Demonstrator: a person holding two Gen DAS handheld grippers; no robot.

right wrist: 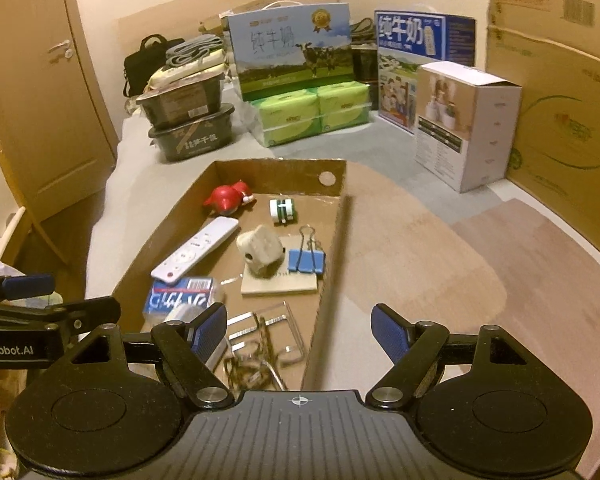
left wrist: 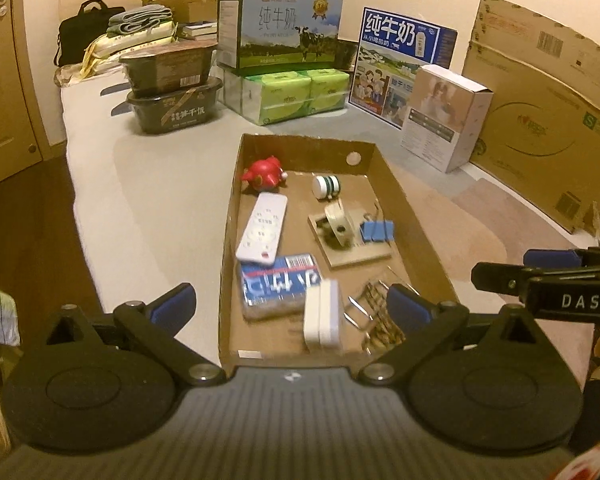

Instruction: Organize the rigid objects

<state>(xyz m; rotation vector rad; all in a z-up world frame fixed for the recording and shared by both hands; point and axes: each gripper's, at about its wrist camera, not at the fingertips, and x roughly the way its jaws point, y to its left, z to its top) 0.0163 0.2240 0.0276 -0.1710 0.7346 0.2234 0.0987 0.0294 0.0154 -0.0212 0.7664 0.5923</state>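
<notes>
Two tools in view, both with fingers spread apart and gripping nothing: left tool point(left wrist: 292, 304) hovers over the near end of the cardboard tray point(left wrist: 416, 236); right tool point(right wrist: 300, 332) straddles the tray's right wall, its left finger above the tray and its right finger over the bed point(right wrist: 420, 248). The tray lies flat on the bed. Contents, far to near: red toy point(left wrist: 263, 172) in the far left corner, green-and-white roll point(left wrist: 326, 186) to its right; white remote point(left wrist: 262, 226) along the left side; beige plug point(left wrist: 338, 226) resting on a tan pad point(left wrist: 360, 256), blue binder clip point(left wrist: 377, 231) touching the pad's right edge; blue tissue pack point(left wrist: 278, 286) just under the remote's near end; white adapter point(left wrist: 322, 320) beside the pack; metal clips point(left wrist: 374, 320) in the near right corner. Behind the tray stand milk cartons point(left wrist: 280, 26) and a white box point(left wrist: 444, 116).
</notes>
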